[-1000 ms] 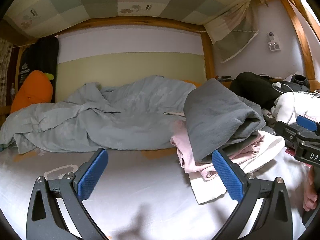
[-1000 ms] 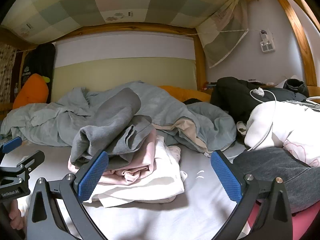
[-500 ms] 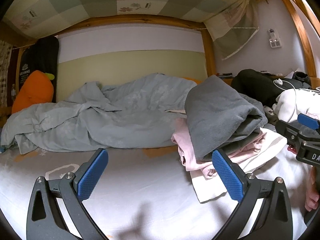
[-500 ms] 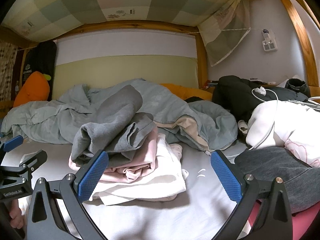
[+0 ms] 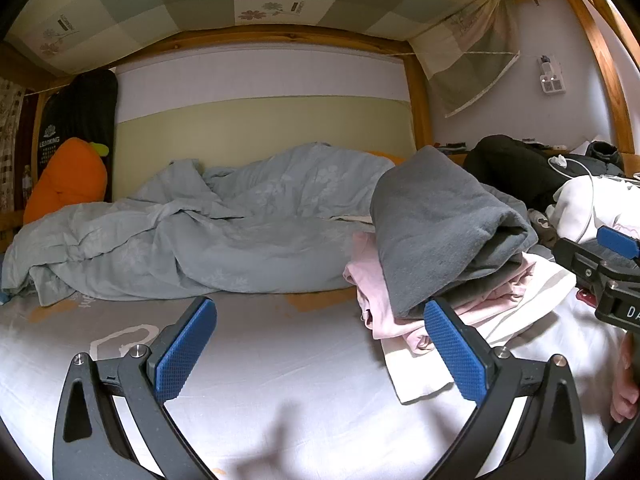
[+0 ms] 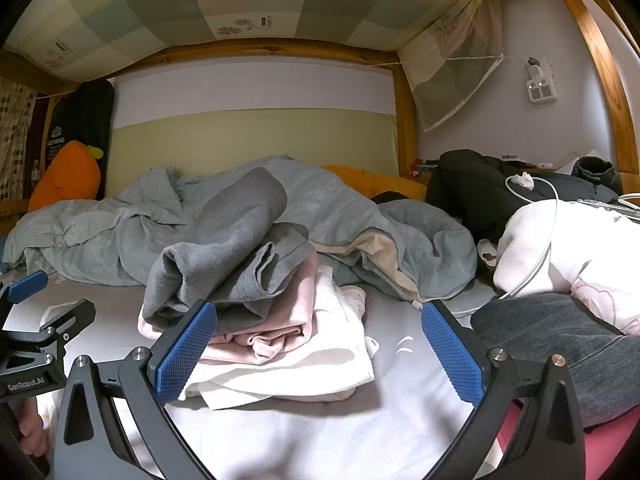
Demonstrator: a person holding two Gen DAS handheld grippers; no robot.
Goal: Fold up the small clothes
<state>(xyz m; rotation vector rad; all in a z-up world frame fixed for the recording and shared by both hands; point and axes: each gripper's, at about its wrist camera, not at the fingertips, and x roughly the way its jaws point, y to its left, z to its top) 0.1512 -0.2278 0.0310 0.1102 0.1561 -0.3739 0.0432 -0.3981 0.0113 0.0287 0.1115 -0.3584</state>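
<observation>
Hovering level – both claws (image 5: 320, 348) (image 6: 318, 350) spread, empty

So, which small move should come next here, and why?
Probably bring the right gripper forward onto the grey garment topping the pile. Both grippers are open and empty, the left gripper faces bare sheet, and the pile sits just ahead.

We see bed (image 5: 280, 360) under white sheet; clothes stack (image 6: 280, 320), crumpled grey-blue duvet (image 5: 200, 240), orange carrot pillow (image 5: 68, 180) directly on it.
</observation>
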